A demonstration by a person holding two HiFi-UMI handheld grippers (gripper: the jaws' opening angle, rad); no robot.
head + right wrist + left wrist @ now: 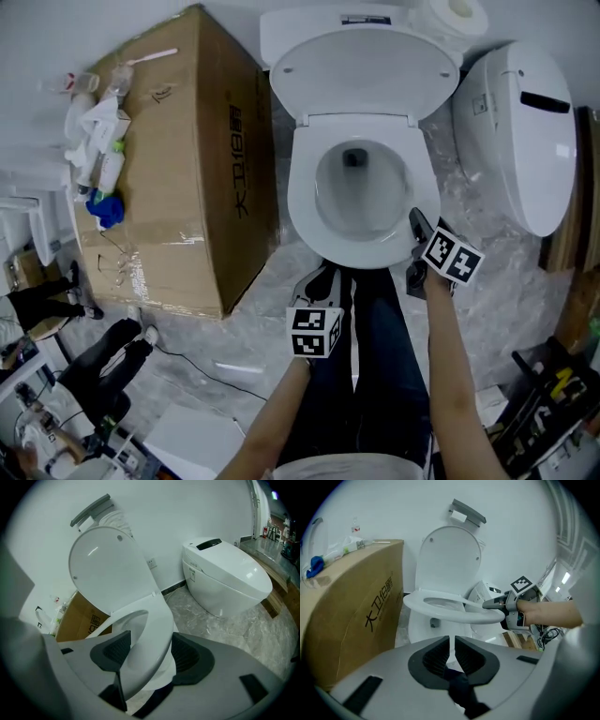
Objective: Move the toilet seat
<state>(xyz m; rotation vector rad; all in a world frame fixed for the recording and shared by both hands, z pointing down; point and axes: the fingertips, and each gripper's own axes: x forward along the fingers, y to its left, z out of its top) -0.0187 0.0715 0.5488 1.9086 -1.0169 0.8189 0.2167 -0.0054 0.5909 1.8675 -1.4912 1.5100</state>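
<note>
A white toilet stands in the middle of the head view with its lid (366,70) tilted up against the cistern. My right gripper (417,227) is shut on the front right rim of the toilet seat (302,202). The rim (154,620) passes between the right gripper's (150,651) dark pads. From the left gripper view the seat (454,613) hangs a little above the bowl, with the right gripper (487,604) on its edge. My left gripper (319,278) is low in front of the bowl, above the person's legs. The left gripper's (452,644) jaws are shut, with nothing between them.
A large cardboard box (178,159) stands close to the toilet's left, with bottles and rags on top. A second white toilet (520,131) sits to the right on a wooden pallet. A paper roll (459,14) rests on the cistern. Tools (553,394) lie at the lower right.
</note>
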